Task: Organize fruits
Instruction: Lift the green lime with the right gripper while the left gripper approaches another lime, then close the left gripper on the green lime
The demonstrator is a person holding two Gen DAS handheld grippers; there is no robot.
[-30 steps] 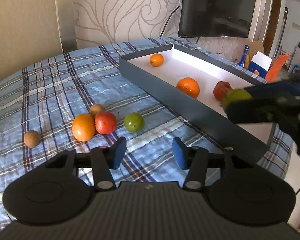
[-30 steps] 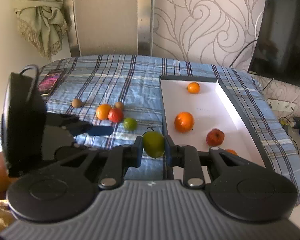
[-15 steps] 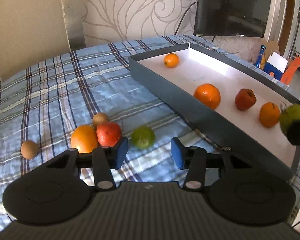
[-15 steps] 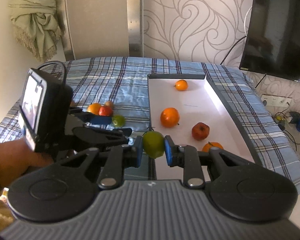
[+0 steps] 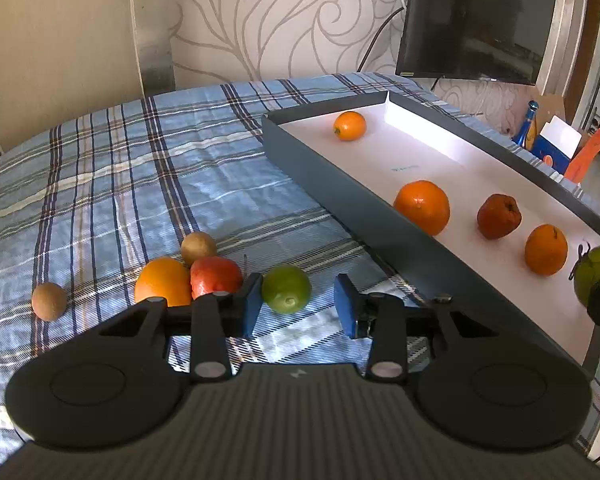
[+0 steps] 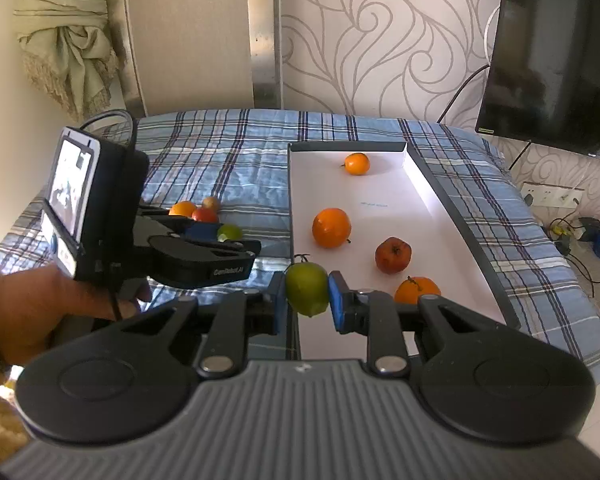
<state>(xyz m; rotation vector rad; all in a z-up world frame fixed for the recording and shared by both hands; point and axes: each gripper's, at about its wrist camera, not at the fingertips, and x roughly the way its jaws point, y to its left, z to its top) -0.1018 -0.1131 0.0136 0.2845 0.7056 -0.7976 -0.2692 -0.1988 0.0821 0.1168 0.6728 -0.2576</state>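
My right gripper [image 6: 307, 298] is shut on a green apple [image 6: 306, 287] and holds it over the near end of the dark tray [image 6: 452, 196]. The apple also shows in the left wrist view [image 5: 596, 270]. The tray [image 5: 320, 168] holds a small orange [image 5: 350, 125], a big orange [image 5: 422, 207], a red apple [image 5: 499, 216] and another orange [image 5: 546, 249]. My left gripper [image 5: 299, 305] is open, with a green lime [image 5: 286, 289] just ahead between its blue pads. An orange [image 5: 163, 280], a red fruit [image 5: 216, 276] and two brown fruits [image 5: 198, 246] [image 5: 49, 301] lie on the cloth to the left.
The blue plaid cloth [image 5: 120, 184] covers the table. A TV [image 5: 476, 20] hangs on the wall behind. Boxes and a blue bottle [image 5: 530, 122] stand on the floor to the right. Cables and a socket [image 6: 552, 196] are on the right.
My left gripper has moved forward and right, so the lime now lies just ahead of its pads. My right gripper has carried the green apple further over the tray's near end.
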